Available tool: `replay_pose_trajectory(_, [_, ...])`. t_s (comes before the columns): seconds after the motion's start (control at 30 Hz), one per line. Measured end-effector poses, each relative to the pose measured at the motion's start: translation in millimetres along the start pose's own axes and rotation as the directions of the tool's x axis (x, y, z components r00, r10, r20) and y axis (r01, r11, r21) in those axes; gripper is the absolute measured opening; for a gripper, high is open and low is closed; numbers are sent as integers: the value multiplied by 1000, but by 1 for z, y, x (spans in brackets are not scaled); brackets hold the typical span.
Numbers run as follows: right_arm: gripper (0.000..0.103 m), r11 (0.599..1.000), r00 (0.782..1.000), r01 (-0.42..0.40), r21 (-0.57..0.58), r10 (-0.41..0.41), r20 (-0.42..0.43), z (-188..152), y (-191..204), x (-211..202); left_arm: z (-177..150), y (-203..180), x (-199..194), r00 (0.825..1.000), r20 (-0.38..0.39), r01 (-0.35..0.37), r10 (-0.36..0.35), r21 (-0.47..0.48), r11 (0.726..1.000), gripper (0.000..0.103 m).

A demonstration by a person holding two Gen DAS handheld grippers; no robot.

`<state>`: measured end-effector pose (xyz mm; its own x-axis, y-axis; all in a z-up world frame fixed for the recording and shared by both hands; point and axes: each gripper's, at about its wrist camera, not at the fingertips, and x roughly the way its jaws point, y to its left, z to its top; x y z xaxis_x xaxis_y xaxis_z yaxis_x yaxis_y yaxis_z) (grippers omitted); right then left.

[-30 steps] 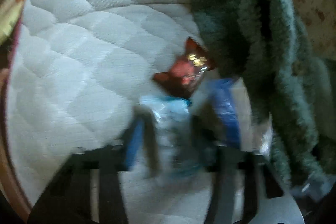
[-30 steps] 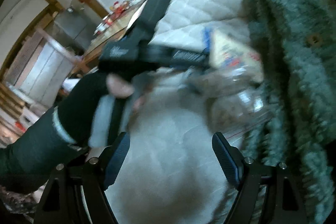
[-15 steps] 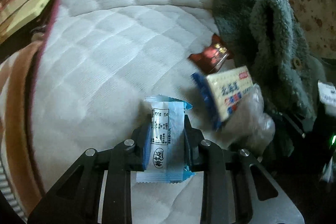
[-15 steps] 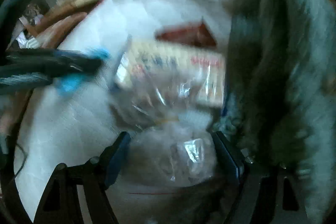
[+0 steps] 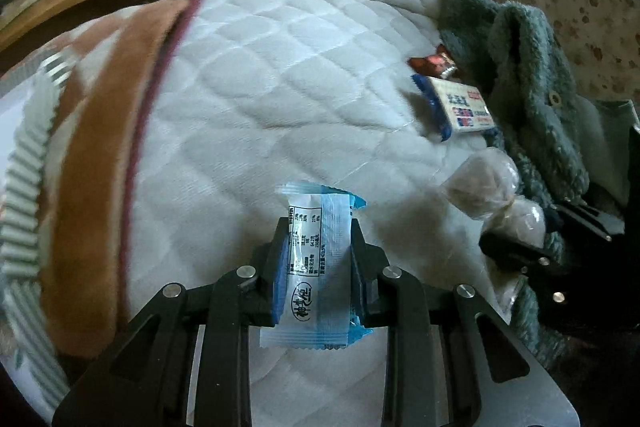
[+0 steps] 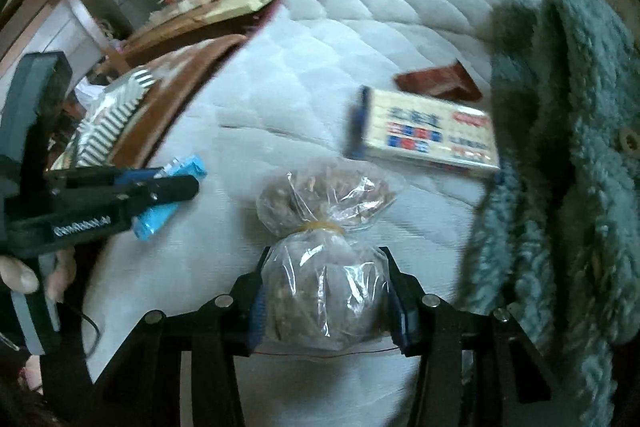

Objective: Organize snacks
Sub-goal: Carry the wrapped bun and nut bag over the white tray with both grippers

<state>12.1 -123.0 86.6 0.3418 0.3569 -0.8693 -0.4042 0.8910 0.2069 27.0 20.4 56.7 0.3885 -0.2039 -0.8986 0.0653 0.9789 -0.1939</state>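
- While it hangs above the white quilted bed cover, the left hand-held gripper is clamped on a light blue and white foil snack packet.
- Right hand-held gripper: its jaws have just been closing, and its blue pads now press both sides of a clear plastic bag of brown snacks tied with a yellow band, which rests on the cover.
- Further off lie a cream, blue-edged biscuit pack and a dark red wrapper, beside a teal fleece jacket.
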Motion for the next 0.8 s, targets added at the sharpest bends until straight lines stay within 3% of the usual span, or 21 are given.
replay_pose_trajectory(0.33, [47, 998, 999, -43, -51, 44, 26, 11, 65, -10, -31, 36, -50, 995, 77, -49, 56, -80, 996, 25])
replay_pose_trajectory(0.8, [47, 981, 994, -103, -162, 109, 26, 34, 148, -14, -55, 105, -116, 969, 189, -122, 163, -210, 970, 25])
